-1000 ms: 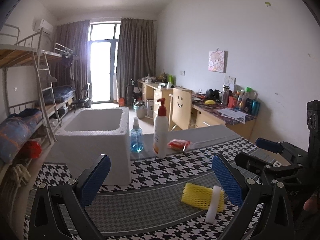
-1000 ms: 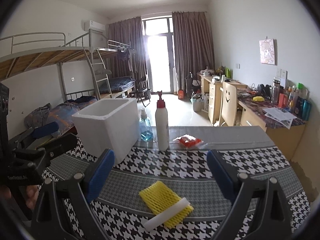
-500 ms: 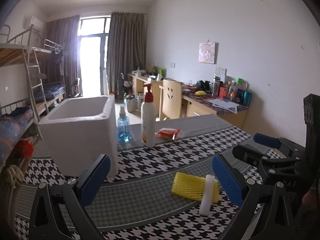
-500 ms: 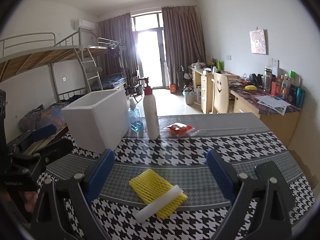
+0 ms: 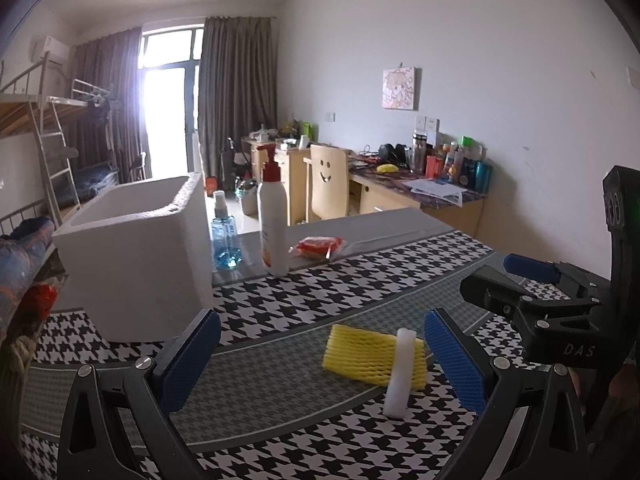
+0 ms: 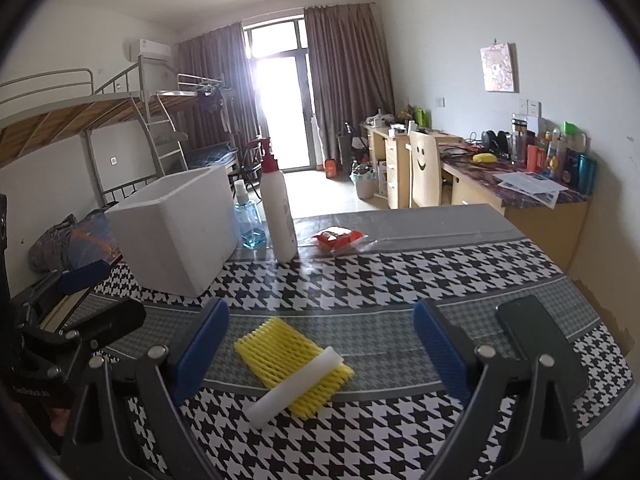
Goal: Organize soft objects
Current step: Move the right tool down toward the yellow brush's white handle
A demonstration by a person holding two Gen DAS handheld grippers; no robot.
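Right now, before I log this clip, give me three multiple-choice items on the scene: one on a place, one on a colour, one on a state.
1. Where does the white foam strip lie?
A. Inside the white foam box
B. Across the yellow foam net
C. Beside the pump bottle

2. What colour is the cap of the pump bottle?
A. Red
B. Green
C. Black

3. How do the jaws of the left gripper and right gripper stand?
A. Both shut on the net
B. Left shut, right open
C. Both open and empty

Answers:
1. B: the strip rests crosswise on the yellow foam net, on the houndstooth tablecloth, apart from the white foam box.
2. A: the pump head is red above a white body.
3. C: in each wrist view the blue pads stand wide apart with nothing between them.
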